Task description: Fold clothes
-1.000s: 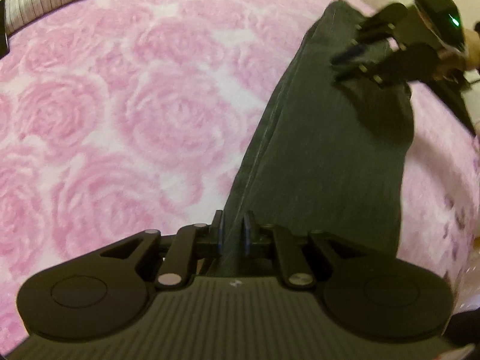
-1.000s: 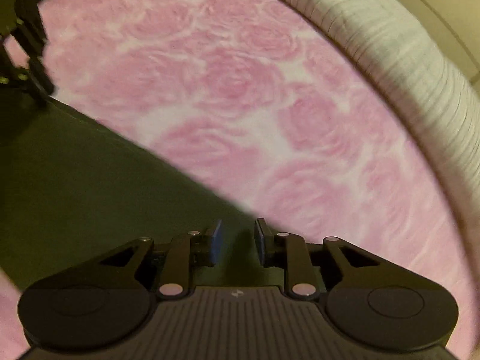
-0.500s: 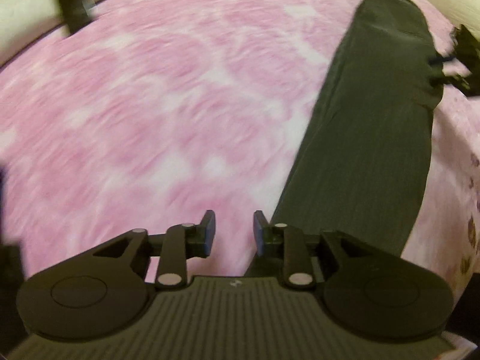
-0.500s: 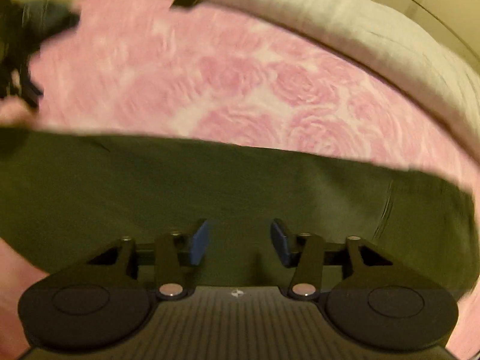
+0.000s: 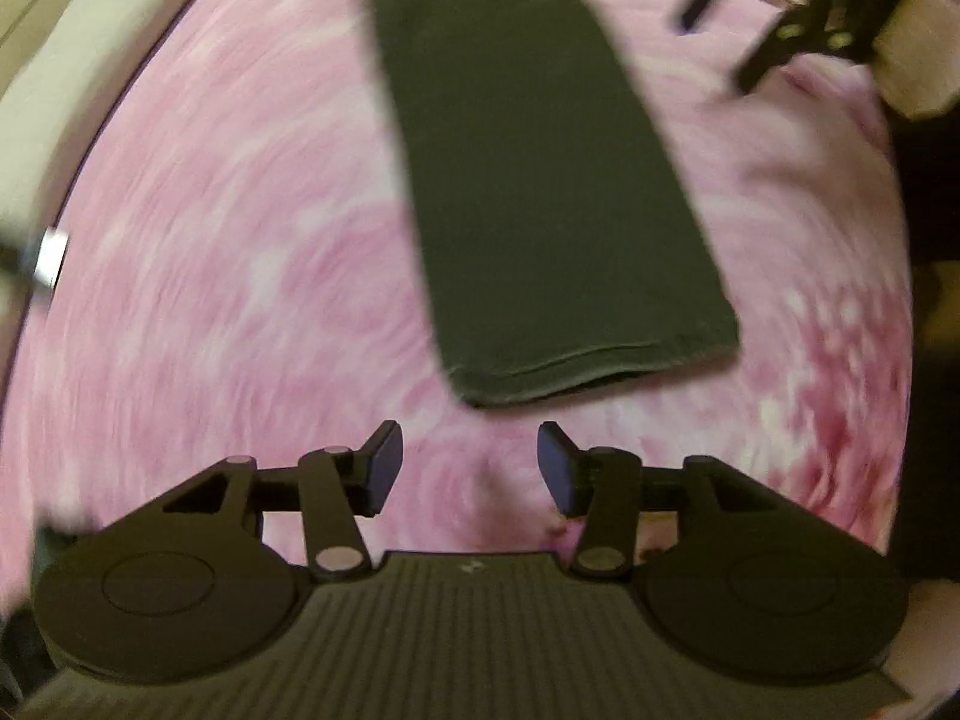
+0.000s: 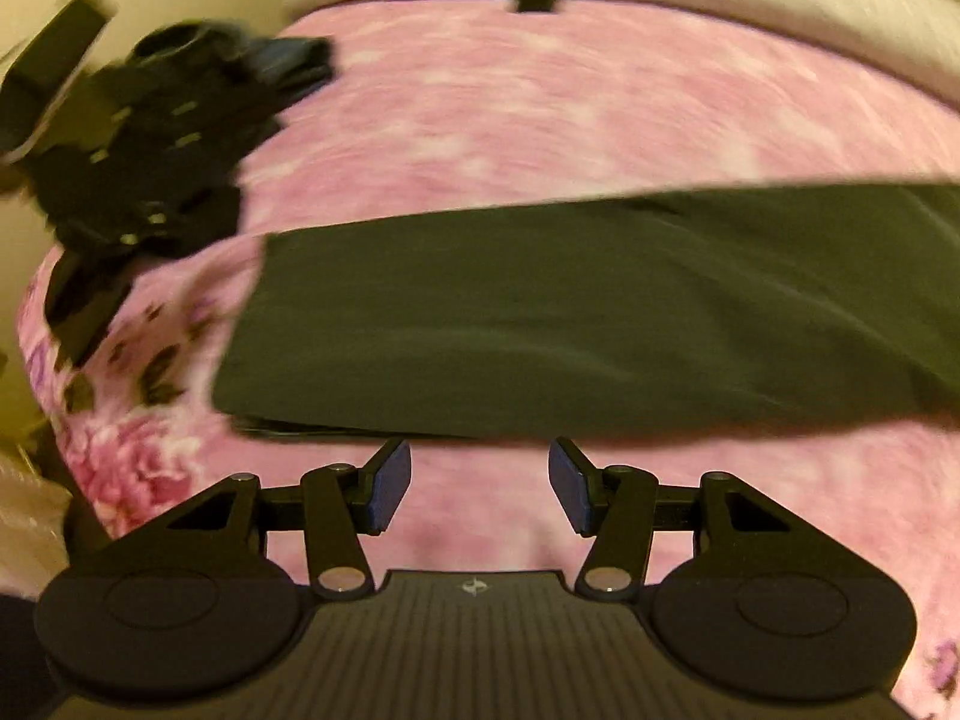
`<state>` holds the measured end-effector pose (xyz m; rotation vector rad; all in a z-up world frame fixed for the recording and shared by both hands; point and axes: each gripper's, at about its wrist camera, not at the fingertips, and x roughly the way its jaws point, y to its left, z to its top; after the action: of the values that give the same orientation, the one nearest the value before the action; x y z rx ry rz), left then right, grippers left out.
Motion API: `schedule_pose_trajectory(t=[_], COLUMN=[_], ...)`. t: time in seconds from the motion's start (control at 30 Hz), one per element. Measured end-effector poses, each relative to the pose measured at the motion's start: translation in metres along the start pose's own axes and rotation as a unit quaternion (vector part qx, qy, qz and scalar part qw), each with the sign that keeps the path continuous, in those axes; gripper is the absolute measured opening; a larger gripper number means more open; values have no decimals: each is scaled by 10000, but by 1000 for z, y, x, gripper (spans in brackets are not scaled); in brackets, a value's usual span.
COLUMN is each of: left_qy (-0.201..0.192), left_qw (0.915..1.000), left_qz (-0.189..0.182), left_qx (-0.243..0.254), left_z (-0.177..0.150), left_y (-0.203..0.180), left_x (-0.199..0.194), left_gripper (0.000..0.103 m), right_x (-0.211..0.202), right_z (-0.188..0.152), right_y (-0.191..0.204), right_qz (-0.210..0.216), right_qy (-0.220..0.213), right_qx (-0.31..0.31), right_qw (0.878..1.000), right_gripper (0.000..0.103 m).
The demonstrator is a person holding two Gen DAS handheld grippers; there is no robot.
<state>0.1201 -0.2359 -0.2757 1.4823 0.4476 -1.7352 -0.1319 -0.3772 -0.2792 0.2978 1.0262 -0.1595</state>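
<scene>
Here, in the left wrist view, we are looking down past the left gripper [image 5: 468, 465], whose jaws have just been opening and are now standing spread with nothing between them, only the pink rose-patterned blanket [image 5: 228, 276] showing in the gap. The dark garment [image 5: 540, 192] is lying flat on that blanket as a long narrow strip, its layered near end just ahead of the fingertips but apart from them; the stacked edges there suggest a lengthwise fold already made. The other gripper is showing blurred at the upper right, beside the strip.

In the right wrist view, we are facing the strip's long side. The right gripper [image 6: 480, 480] is likewise spread and empty, with bare blanket below its tips. We are probably repositioning both tools, released so that the cloth stays flat, for a crosswise fold.
</scene>
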Motion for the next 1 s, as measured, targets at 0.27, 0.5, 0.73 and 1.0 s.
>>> schedule_pose_trajectory(t=[0.27,0.5,0.73,1.0], left_qy=[-817,-1079,-1351,-2054], left_qw=[9853,9786,9621,9091], left_qz=[-91,-38,251,1299], left_qx=[1499,1753,2354,3384], left_z=[-23,-43,-55,-55], left_y=[-10,-6,-29,-58], left_x=[9,14,24,37], left_gripper=[45,47,59,83], right_x=[59,116,127,89], right_z=[-23,-47,-48,-13], right_y=[155,185,183,173], right_qz=[-1408,-2266,-2428,-2210], right_qy=[57,80,-474,-794], right_qx=[-2191,-3980,-4300,-3335], right_qw=[9655,8889,8683,9130], right_gripper=[65,65,46,11])
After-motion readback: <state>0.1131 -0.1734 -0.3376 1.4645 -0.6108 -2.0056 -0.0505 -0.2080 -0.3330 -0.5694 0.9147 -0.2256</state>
